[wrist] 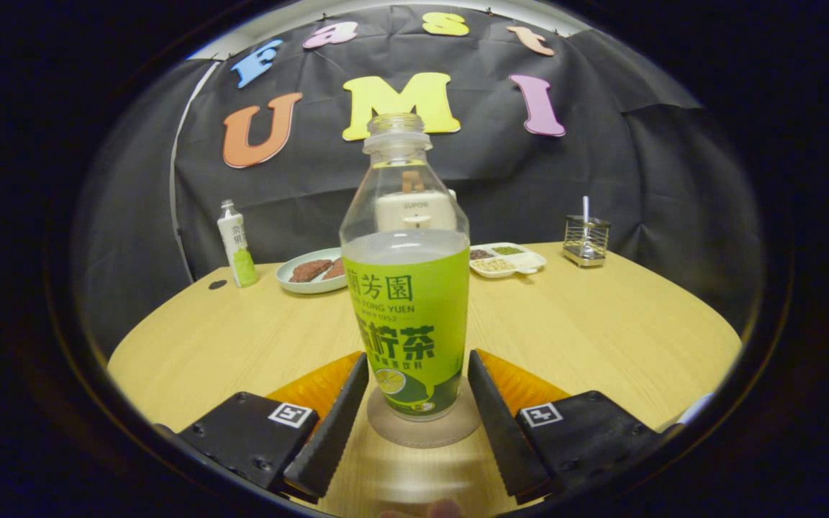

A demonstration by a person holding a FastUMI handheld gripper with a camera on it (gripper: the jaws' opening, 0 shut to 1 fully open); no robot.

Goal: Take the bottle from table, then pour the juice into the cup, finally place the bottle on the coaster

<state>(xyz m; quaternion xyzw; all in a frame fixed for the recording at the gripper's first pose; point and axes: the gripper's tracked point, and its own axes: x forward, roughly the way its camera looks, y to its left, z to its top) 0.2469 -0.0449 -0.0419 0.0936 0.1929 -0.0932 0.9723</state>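
An uncapped clear bottle (407,316) with a green label, about half full of pale juice, stands upright on a round brown coaster (423,430) on the wooden table (601,338). My gripper (418,356) has the bottle between its fingers. Each fingertip lies against a side of the bottle's lower label, with no gap that I can see. The bottle's base rests on the coaster, between the fingers and near me.
Beyond the bottle, at the table's far edge, are a small white-and-green bottle (236,244), a plate with brown food (311,272), a white divided tray (506,259), a wire holder (586,240), and a white appliance (414,210) seen through the bottle.
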